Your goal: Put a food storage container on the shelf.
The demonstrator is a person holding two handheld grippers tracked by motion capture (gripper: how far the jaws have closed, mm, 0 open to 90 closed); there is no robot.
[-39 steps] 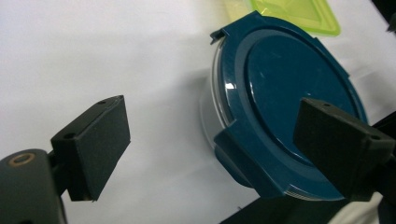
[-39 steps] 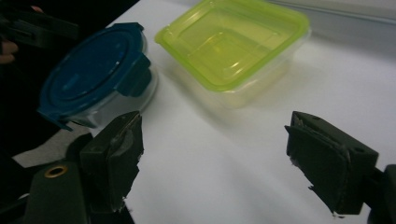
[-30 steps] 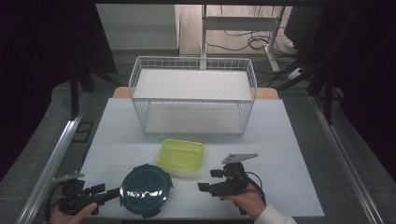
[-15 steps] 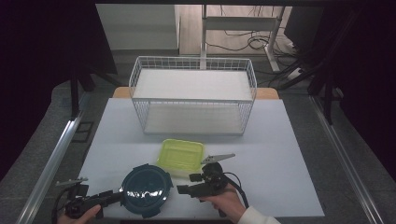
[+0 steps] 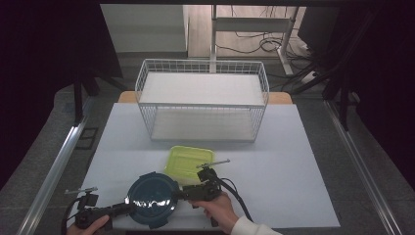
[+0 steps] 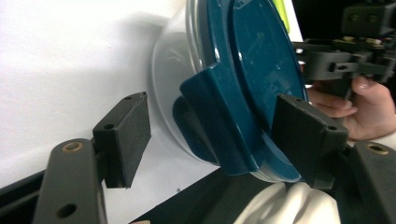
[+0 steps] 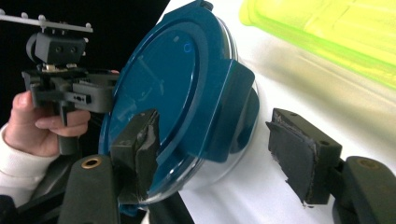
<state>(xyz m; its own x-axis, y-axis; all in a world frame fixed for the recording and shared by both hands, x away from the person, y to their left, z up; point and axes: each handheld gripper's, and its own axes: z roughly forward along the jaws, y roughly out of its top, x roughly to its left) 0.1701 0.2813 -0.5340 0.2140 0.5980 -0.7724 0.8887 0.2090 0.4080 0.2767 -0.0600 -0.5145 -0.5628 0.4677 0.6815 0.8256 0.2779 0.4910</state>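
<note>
Fig.: white table (image 5: pixel 293 147), near edge, w/ round container (image 5: pixel 151 199) (clear bowl, dark-blue clip lid) just left of the green lid (image 5: pixel 188 161); wire basket (image 5: pixel 203 100) at far side. Container is judged rigid, light, prob. slippery on its glossy top; best taken at the side latch tabs (image 6: pixel 219 126). Left gripper (image 6: pixel 210 140) and right gripper (image 7: pixel 215 149) each straddle a tab, jaws just closing, pads not yet pressed on.

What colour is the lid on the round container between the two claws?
Dark teal blue lid, glossy, with matching clip flaps; it shows best in the right gripper view.
</note>
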